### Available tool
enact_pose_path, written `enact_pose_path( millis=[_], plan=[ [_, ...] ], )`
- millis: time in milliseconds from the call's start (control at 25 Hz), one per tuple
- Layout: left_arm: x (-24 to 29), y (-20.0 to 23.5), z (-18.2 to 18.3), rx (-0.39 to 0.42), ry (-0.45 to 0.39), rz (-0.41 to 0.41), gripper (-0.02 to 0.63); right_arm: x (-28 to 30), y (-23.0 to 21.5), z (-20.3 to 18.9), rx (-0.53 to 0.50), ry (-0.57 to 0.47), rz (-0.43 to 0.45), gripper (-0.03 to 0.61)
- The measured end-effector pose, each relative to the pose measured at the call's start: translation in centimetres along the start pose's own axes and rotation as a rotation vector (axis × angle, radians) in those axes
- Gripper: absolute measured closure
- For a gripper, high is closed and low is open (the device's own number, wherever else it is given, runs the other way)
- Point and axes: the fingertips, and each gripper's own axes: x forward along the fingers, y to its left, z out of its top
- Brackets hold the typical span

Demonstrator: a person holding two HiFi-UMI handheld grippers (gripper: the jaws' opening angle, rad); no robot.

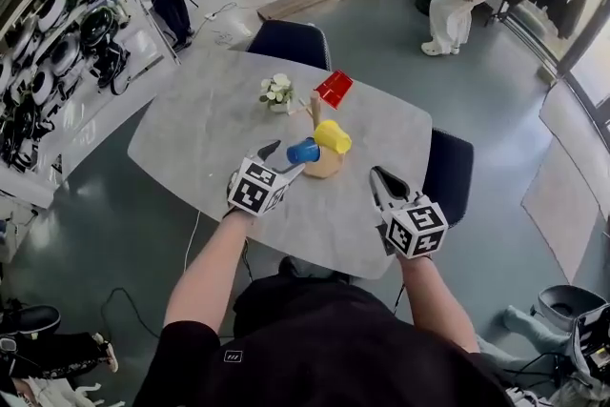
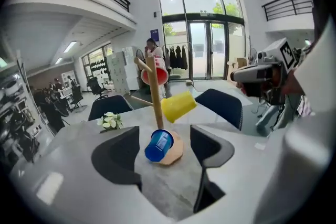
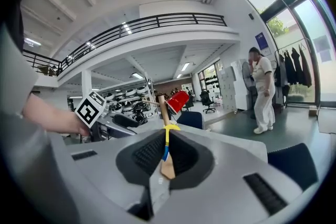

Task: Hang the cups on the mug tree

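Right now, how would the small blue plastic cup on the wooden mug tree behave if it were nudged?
The small blue plastic cup looks thin-walled, so probably light and easily knocked. It appears to hang tilted, low on the wooden mug tree, so a nudge might slip it off. Its round body would likely roll on the grey table.

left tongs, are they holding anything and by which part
Nothing is held: the left tongs are open, and the blue cup hangs on the tree beyond them.
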Motion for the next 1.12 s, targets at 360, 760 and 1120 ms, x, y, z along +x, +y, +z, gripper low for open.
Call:
enact_pose_path(
  millis=[360, 760, 1120],
  plan=[
    [-6.4, 2.7, 0.4, -0.138, -0.175, -0.021, 0.417, 1.9, 3.0, 2.5, -0.031, -0.049, -0.084, 0.554],
    [-11.7, 8.8, -2.2, -0.161, -0.279, 0.004, 0.586, 3.3, 8.9, 5.1, -0.096, -0.095, -0.119, 0.566],
    [-13.6, 10.2, 2.0, -0.257, -0.383, 0.029, 0.589, 2.7, 8.4, 6.6, -0.138, -0.098, -0.119, 0.568]
  ],
)
